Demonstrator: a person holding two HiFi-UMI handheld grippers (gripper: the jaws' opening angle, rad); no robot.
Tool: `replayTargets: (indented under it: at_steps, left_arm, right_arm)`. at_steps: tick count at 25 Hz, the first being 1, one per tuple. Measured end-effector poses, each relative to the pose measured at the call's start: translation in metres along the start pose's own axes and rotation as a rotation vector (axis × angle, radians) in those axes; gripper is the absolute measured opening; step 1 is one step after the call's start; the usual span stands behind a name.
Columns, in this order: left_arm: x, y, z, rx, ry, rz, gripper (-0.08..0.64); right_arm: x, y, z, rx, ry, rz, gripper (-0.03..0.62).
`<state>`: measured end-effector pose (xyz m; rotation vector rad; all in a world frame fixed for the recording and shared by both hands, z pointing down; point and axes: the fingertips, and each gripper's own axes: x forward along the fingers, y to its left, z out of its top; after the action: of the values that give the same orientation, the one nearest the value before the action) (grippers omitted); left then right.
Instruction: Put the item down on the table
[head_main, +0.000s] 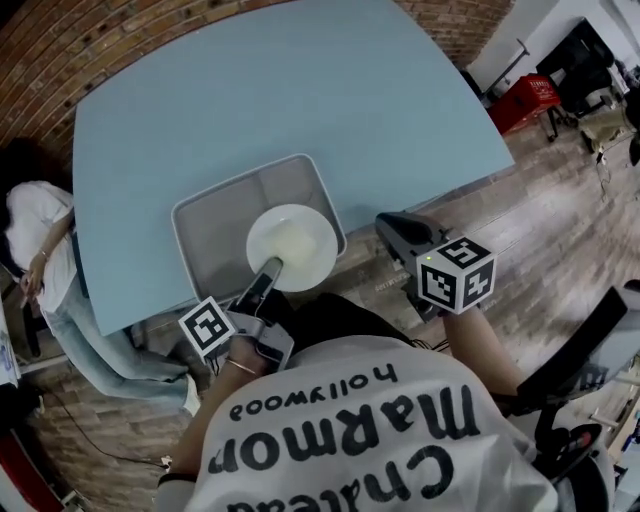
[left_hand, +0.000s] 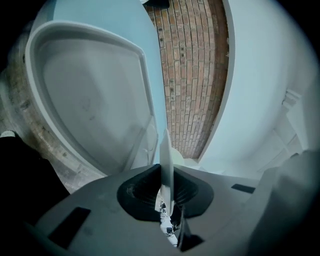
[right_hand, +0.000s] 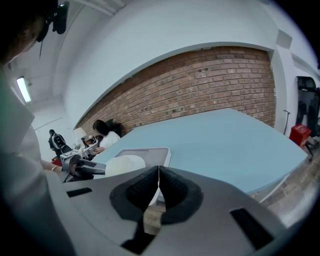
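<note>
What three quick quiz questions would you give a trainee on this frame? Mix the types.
1. Fill in: the grey rectangular plastic tray lies on the light blue ___.
2. Choose one. The left tool is shut on: A) the rim of the white round plate; B) the tray's wall; C) nothing.
3. True or false: the right tool also holds the plate.

Key
1. table
2. A. The plate's rim stands edge-on between the jaws in the left gripper view.
3. False. Its jaws are together with nothing between them, and it is off the table's near edge.
</note>
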<state>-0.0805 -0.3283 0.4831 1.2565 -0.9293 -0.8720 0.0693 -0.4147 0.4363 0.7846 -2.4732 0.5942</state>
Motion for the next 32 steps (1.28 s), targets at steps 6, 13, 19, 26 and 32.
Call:
replayTargets:
  at_steps: [6,13,19,26,32]
  left_arm:
    - [0.017,0.019,-0.009,-0.044,-0.033,0.061,0.028]
    - [0.025,0.034,-0.009,-0.095,-0.056,0.124,0.028]
    - [0.029,0.044,-0.005,-0.138,-0.088,0.228,0.025]
    - [0.026,0.048,0.002,-0.039,-0.093,0.374,0.025]
    - [0.034,0.048,0.001,0.116,-0.041,0.464,0.026]
  right_arm:
    - [0.005,-0.020,-0.006,-0.007,0.034,0.022,0.011]
    - [0.012,-0.035,-0.006,-0.001,0.049,0.035,0.011]
    - [0.019,-0.037,-0.004,-0.002,0.052,0.057,0.011]
    - [0.023,-0.037,0.004,0.002,0.040,0.066,0.011]
    - [0.022,-0.042,0.005,0.006,0.029,0.072,0.011]
